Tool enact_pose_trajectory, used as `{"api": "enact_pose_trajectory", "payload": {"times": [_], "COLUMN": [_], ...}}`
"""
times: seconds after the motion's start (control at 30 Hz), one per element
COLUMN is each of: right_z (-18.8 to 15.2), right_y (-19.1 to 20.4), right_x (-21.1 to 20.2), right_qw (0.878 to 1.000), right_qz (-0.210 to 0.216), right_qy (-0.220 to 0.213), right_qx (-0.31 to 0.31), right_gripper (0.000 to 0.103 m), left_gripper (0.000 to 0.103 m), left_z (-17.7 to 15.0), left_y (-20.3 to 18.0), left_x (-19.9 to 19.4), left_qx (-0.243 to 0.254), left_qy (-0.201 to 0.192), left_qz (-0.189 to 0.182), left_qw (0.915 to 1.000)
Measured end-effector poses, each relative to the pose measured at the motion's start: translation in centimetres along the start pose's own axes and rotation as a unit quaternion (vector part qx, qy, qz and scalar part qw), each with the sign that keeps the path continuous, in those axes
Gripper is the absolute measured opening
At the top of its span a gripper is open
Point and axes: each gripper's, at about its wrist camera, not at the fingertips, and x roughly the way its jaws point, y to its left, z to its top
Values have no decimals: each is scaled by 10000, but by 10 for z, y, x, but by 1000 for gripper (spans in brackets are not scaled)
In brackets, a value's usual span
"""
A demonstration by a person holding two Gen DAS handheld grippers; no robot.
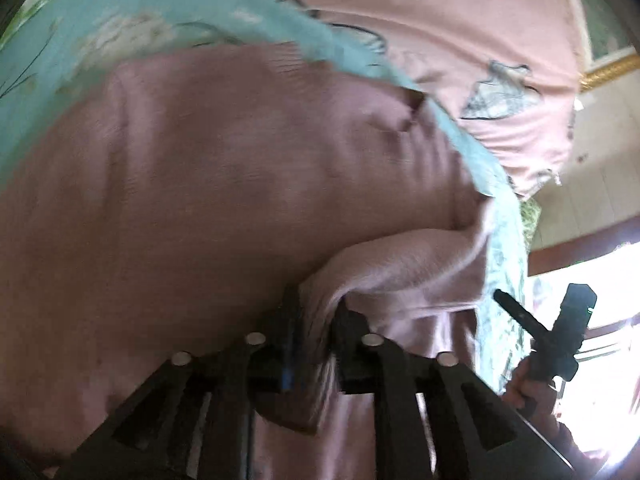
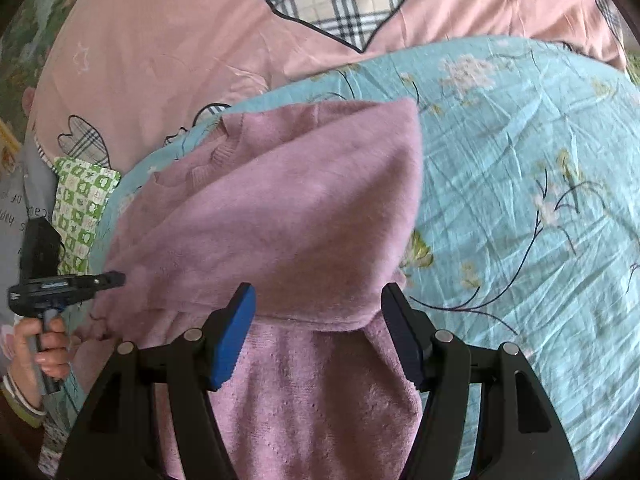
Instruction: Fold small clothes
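Observation:
A mauve-pink knitted sweater [image 2: 304, 216] lies on a light blue flowered sheet [image 2: 520, 168], with one part folded over the rest. In the left wrist view the sweater [image 1: 224, 200] fills the frame, blurred. My left gripper [image 1: 322, 322] is shut on a bunched fold of its cloth, which runs between the two fingers. From the right wrist view, the left gripper [image 2: 114, 279] sits at the sweater's left edge. My right gripper [image 2: 320, 332] hovers over the sweater's near part, jaws wide apart, blue pads [image 2: 234, 336] clear of the cloth.
A pink quilt [image 2: 192, 40] with checked heart patches lies behind the sheet. A green-and-white checked cloth [image 2: 80, 208] sits at the left. A person's hand [image 2: 44, 344] holds the left gripper's handle. The right gripper [image 1: 560, 332] shows by a bright window.

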Motion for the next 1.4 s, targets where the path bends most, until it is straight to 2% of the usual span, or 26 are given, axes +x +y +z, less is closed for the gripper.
{"api": "enact_pose_trajectory", "payload": {"times": [0.03,0.1,0.2,0.33,0.43,0.53,0.57,0.6,0.67,0.7,0.77,0.8,0.87,0.93,1.0,1.07,1.13,1.2,1.33,1.37,1.4], "right_z": [0,2,5,7,11,16,19,21,25,27,30,31,33,35,39,43,48,53,60,60,59], "right_y": [-1,-2,-11,-19,-18,-16,-17,-19,-25,-29,-35,-39,-43,-44,-40,-32,-24,-21,-22,-21,-17], "right_x": [1,2,5,12,17,17,17,17,17,16,13,11,13,19,25,32,43,55,73,76,78], "right_qw": [10000,10000,9999,9998,9998,9998,9997,9996,9994,9993,9991,9989,9988,9988,9990,9995,9997,9996,9987,9986,9987], "right_qz": [-11,-52,-103,-128,-123,-184,-235,-266,-312,-327,-353,-385,-373,-313,-266,-153,-114,-67,57,168,265], "right_qy": [19,25,48,112,160,78,27,-1,-12,-36,-79,-97,-86,-18,54,81,143,213,305,319,351], "right_qx": [-13,-52,27,111,60,-18,-2,29,129,190,239,254,312,370,354,260,158,177,405,398,264], "right_gripper": [66,66,66,66,66,66,66,66,66,66,66,66,66,66,66,66,66,66,66,54,8], "left_gripper": [27,49,57,58,53,25,11,4,3,3,3,3,3,3,3,3,3,3,3,3,3], "left_z": [-3,-7,-10,-7,5,12,12,10,1,-6,-20,-28,-39,-50,-57,-59,-66,-69,-68,-68,-67], "left_y": [3,6,10,-2,3,7,8,6,6,11,27,37,56,68,71,70,79,91,83,80,78], "left_x": [-1,0,8,12,10,14,13,9,-9,-23,-42,-44,-34,-29,-35,-41,-45,-45,-47,-46,-45], "left_qx": [-23,-122,-204,161,195,51,40,30,-145,-368,-755,-877,-959,-1097,-1142,-1221,-1470,-1714,-1429,-1401,-1411], "left_qy": [-34,-94,-79,-216,-331,-358,-369,-399,-629,-816,-1071,-1089,-835,-667,-805,-995,-1103,-1127,-1057,-1050,-1033], "left_qz": [92,279,330,733,885,856,801,734,380,90,-122,-35,253,213,122,221,432,380,562,586,597], "left_qw": [9999,9995,9992,9969,9953,9957,9961,9965,9972,9959,9913,9902,9916,9915,9901,9873,9820,9780,9825,9828,9828]}}
